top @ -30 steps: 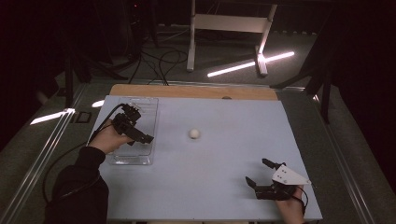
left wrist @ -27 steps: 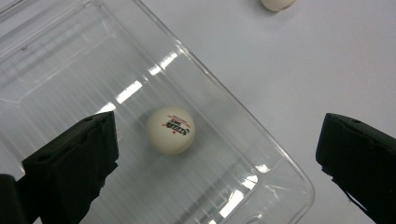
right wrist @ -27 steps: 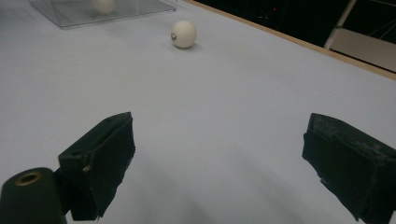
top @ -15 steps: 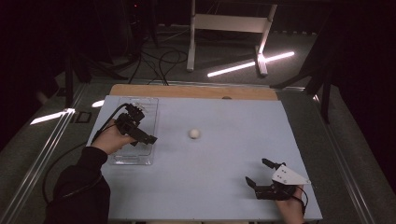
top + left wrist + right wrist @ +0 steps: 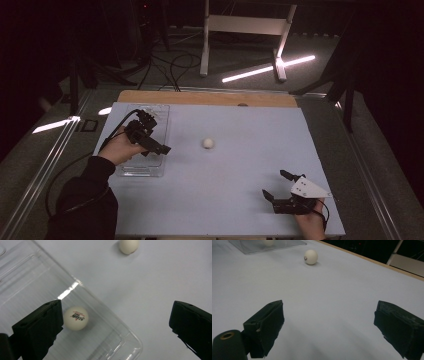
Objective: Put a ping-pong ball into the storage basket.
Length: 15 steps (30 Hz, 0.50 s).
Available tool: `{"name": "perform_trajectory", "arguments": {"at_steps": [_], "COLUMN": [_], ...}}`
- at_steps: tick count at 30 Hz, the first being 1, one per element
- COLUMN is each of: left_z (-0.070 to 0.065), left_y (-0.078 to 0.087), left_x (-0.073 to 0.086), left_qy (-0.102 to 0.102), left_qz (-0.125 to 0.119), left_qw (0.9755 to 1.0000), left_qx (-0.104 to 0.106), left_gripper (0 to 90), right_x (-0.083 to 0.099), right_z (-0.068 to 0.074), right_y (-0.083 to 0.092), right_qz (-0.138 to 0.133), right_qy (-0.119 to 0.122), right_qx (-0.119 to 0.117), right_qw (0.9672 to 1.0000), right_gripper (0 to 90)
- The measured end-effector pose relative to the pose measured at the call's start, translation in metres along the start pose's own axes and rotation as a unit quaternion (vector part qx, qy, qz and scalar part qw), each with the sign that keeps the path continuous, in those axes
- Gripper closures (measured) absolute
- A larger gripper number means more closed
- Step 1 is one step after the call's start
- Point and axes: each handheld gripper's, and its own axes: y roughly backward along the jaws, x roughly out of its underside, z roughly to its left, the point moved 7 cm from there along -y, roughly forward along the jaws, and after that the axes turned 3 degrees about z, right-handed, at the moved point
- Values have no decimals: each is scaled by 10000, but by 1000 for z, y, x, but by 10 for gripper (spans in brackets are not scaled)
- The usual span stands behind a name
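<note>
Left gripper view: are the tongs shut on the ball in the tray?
No. The left tongs stand wide open, and the printed ball lies loose in the clear tray beside one jaw.

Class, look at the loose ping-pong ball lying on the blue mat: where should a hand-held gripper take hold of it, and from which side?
Grip the loose ping-pong ball across its widest middle, coming from above with one jaw on each side. It is round, so no side is better, and the mat around it is open. It will probably roll if nudged, so close evenly.
</note>
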Motion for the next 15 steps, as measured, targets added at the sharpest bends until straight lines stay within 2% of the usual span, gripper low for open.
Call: {"name": "perform_trajectory", "arguments": {"at_steps": [8,15], "left_z": [-5,-14], "left_y": [0,1], "left_x": [-6,-14], "left_qy": [7,-103], "left_qz": [-39,-70], "left_qw": [10000,9999], "left_qx": [62,92], "left_gripper": [5,5], "right_x": [0,0], "right_z": [-1,0], "right_y": [0,1], "right_qz": [-12,-2], "right_qy": [1,10], "right_qx": [12,2], "right_qw": [10000,10000], "right_gripper": [93,94]}}
